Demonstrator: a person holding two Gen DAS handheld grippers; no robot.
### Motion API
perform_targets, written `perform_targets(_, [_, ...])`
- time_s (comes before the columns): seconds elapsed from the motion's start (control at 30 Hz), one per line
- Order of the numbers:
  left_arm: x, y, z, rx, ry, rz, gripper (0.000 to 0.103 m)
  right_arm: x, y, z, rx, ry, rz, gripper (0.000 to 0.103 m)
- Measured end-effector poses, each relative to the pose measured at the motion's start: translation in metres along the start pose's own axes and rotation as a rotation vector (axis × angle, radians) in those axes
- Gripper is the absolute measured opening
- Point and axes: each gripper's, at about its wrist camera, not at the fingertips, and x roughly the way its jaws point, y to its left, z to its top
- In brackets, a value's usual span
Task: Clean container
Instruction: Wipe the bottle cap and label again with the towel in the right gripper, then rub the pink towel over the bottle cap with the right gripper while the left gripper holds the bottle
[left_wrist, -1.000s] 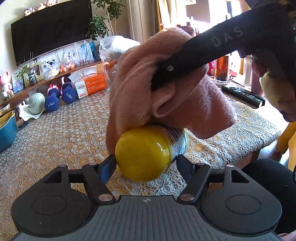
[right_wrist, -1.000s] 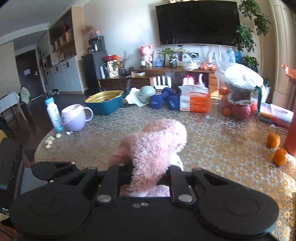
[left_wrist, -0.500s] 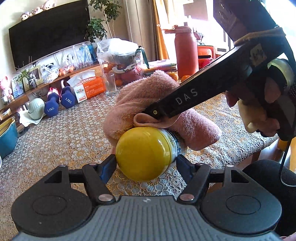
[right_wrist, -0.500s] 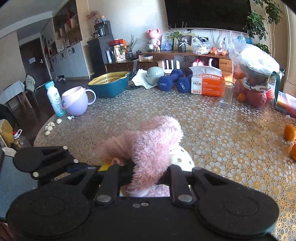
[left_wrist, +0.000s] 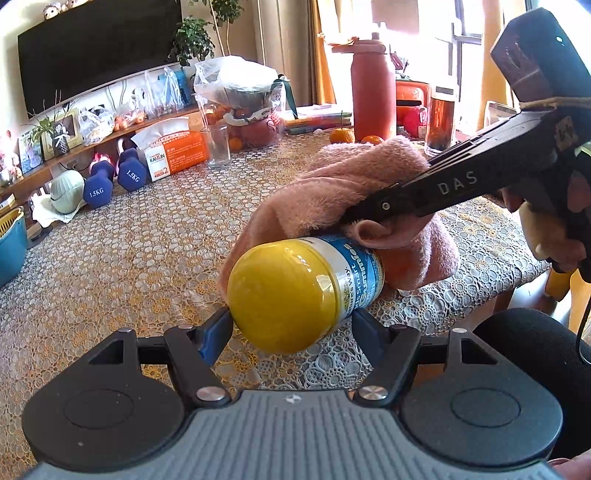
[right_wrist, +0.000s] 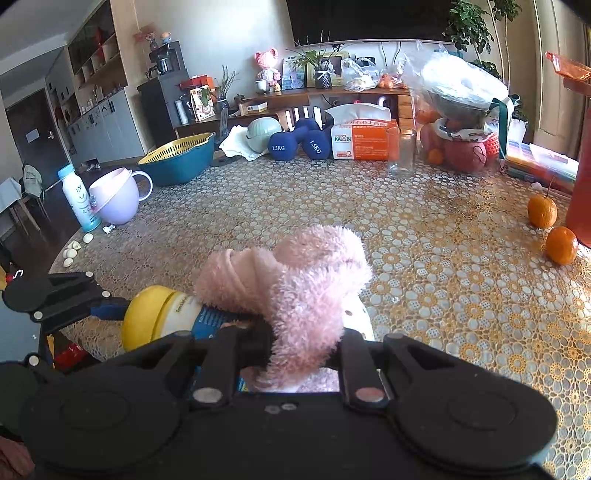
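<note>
1. We're over the table (right_wrist: 424, 236), the biggest thing here, spread with a gold-and-white lace-pattern cover that fills both views.
2. Along its far edge we see a teal basin (right_wrist: 181, 158) with a yellow insert on the left, and a wrapped fruit basket (right_wrist: 463, 122) on the right.
3. Between them at the far edge sit an orange-and-white tissue box (right_wrist: 364, 138) and two blue dumbbells (right_wrist: 299, 144), just left of the box.
4. Far left, we have a lilac mug (right_wrist: 116, 197) lying tilted beside a small white bottle (right_wrist: 78, 197).
5. Now the pink fluffy cloth (left_wrist: 343, 188): it lies bunched over the far end of the container, touching its label.
6. The right gripper (right_wrist: 295, 343) is clenched on that cloth, pink pile bulging up between its fingers; in the left view its black arm reaches in from the right.
7. The container (left_wrist: 299, 291), a bottle with a yellow cap and blue-and-white label, lies on its side at the near edge of the table, cap end towards us in the left view.
8. The left gripper (left_wrist: 291, 323) has a finger on each side of the yellow cap, gripping it.
9. A clear glass (right_wrist: 402, 151) stands upright near the tissue box.
10. Smallest, we spot two oranges (right_wrist: 552, 229) far right, close together.
</note>
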Motion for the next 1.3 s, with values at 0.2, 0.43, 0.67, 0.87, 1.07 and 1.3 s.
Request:
perform_targets(0.2, [0.001, 0.004, -0.003, -0.029, 0.01, -0.013, 0.071, -0.014, 0.003, -0.005, -0.04, -0.004, -0.079, 0.015])
perform_targets(0.43, [0.001, 0.0, 0.001, -0.01, 0.001, -0.005, 0.071, -0.033, 0.038, 0.031, -0.139, -0.11, 0.01, 0.015])
perform_targets(0.67, [0.001, -0.002, 0.004, -0.007, 0.01, 0.006, 0.071, -0.002, 0.082, 0.033, -0.255, -0.062, 0.11, 0.015])
perform_targets(0.87, [0.001, -0.001, 0.005, -0.003, 0.006, 0.007, 0.071, 0.01, 0.061, 0.035, -0.185, -0.038, 0.085, 0.015])
perform_targets(1.07, [0.0, -0.002, 0.006, 0.007, 0.003, 0.006, 0.071, 0.015, 0.032, 0.025, -0.131, 0.002, 0.023, 0.015])
perform_targets(1.3, [-0.002, -0.001, 0.006, -0.003, -0.008, -0.008, 0.071, 0.009, 0.0, 0.008, -0.015, 0.018, -0.006, 0.015])
